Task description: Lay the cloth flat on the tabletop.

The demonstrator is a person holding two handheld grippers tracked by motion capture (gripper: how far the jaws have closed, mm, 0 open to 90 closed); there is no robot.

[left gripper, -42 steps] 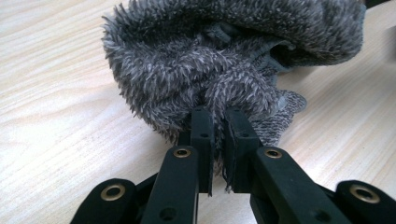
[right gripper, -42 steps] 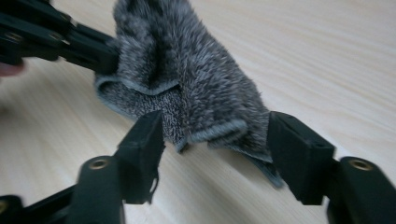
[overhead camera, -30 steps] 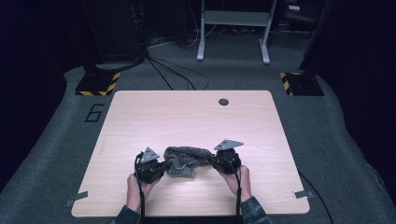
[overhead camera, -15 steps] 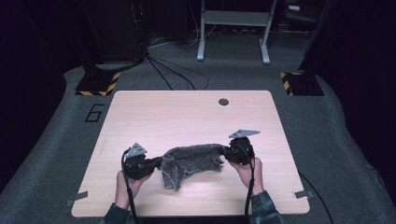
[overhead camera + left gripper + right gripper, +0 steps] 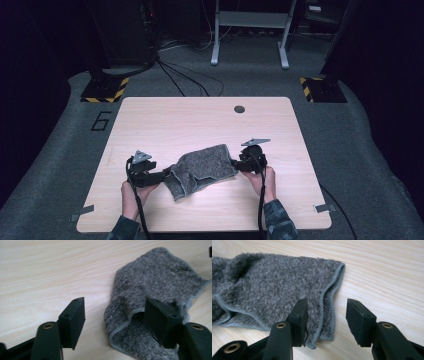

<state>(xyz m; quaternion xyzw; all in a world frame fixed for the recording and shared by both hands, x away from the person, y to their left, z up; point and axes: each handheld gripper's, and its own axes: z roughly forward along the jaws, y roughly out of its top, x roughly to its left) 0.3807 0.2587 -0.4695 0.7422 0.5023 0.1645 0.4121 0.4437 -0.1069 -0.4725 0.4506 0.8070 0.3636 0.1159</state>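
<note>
Tabletop of pale wood carries everything here, and it is the one large surface in the high view, with a single small dark round hole near its far edge. One grey towel lies folded on the near half of it, flat against the wood, its long axis running across from the person's left to right and tilted a little, so that the right end sits slightly farther away than the left; a folded-over flap hangs toward the near edge at the left end. Two tools flank it, one at each end. The left tool sits at the towel's left end with its jaws released; they have just been opening, and in the left gripper view one jaw stands over the folded layers while the other stands over bare wood, with the towel's edge lying in the gap and neither pad pressing on it. The right tool sits at the towel's right end, also released after just opening; in the right gripper view the hemmed corner lies between its jaws, apart from both pads. Two hands, one left and one right, hold the tools from the near side.
</note>
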